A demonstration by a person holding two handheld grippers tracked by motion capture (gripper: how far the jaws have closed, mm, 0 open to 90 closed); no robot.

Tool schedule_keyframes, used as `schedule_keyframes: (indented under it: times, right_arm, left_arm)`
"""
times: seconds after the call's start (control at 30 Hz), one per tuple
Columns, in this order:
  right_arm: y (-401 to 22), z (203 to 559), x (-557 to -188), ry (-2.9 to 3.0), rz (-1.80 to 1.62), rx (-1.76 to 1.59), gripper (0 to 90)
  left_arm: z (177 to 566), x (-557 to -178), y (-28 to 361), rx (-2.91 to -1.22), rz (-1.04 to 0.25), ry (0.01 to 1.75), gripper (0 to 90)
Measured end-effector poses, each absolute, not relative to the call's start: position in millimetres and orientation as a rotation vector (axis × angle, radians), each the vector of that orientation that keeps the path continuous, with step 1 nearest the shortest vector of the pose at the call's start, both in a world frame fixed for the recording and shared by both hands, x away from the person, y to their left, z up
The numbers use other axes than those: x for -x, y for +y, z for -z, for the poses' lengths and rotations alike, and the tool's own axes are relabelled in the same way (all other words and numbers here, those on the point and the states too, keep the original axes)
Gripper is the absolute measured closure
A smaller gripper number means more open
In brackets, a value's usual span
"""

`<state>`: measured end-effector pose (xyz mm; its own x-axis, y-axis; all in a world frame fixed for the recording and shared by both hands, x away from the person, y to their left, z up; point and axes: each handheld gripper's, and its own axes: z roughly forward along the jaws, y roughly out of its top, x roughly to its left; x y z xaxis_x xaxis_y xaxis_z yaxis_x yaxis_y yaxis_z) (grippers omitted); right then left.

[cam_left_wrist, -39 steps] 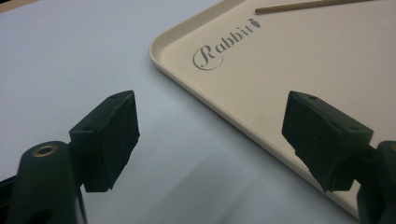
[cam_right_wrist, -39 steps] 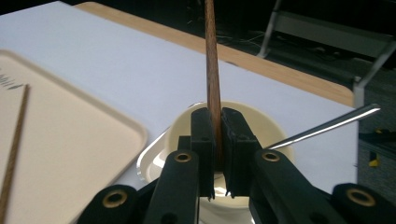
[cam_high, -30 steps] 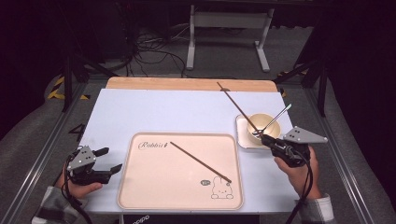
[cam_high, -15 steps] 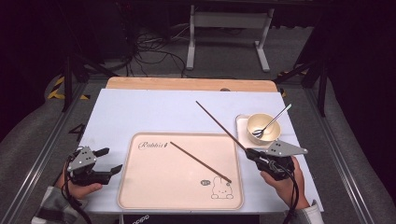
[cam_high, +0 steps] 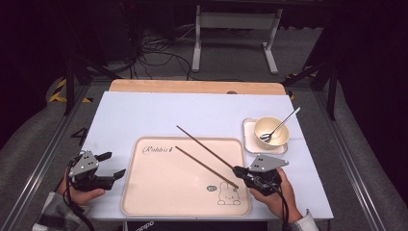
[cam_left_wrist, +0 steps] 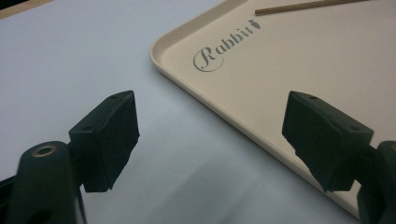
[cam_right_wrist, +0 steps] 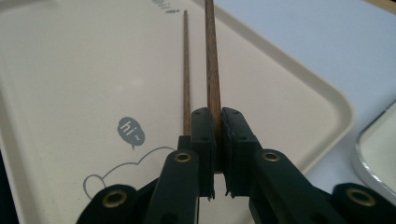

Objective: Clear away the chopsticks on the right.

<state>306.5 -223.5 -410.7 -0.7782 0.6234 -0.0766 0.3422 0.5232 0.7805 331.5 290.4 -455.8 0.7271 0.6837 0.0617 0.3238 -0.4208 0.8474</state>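
Observation:
A beige tray (cam_high: 163,192) printed "Rabbit" lies at the table's front centre. One brown chopstick (cam_high: 204,166) rests diagonally on it. My right gripper (cam_high: 236,170) is at the tray's right edge, shut on the near end of a second chopstick (cam_high: 206,147), which slants up and to the left just above the first. In the right gripper view the pads (cam_right_wrist: 204,126) pinch the held chopstick (cam_right_wrist: 212,70), with the lying chopstick (cam_right_wrist: 186,70) close on its left. My left gripper (cam_high: 114,163) stands open beside the tray's left edge, nothing between its jaws (cam_left_wrist: 210,126).
A cream bowl (cam_high: 276,126) with a metal spoon (cam_high: 281,125) leaning in it sits on a small white square dish (cam_high: 249,139) at the right, just behind my right hand. A wooden strip (cam_high: 192,86) runs along the table's far edge. Pale blue tabletop surrounds the tray.
My right gripper has carried the chopstick left and down from beside the bowl to the tray's right edge, so it now lies nearly parallel to the other one. The left gripper has stayed put.

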Motion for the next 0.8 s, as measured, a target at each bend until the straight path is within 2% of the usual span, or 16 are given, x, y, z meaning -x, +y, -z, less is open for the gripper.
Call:
schedule_keyframes:
  times: [0.33, 0.8]
  right_arm:
    - [-201, 435, -294, 2.528, -1.004, -0.798, 84.4]
    - [-202, 442, -287, 2.543, -0.951, -0.814, 81.5]
  left_arm:
    - [455, -330, 291, -2.028, -0.506, 0.762, 19.4]
    - [455, -330, 291, -2.027, -0.499, 0.76, 19.3]
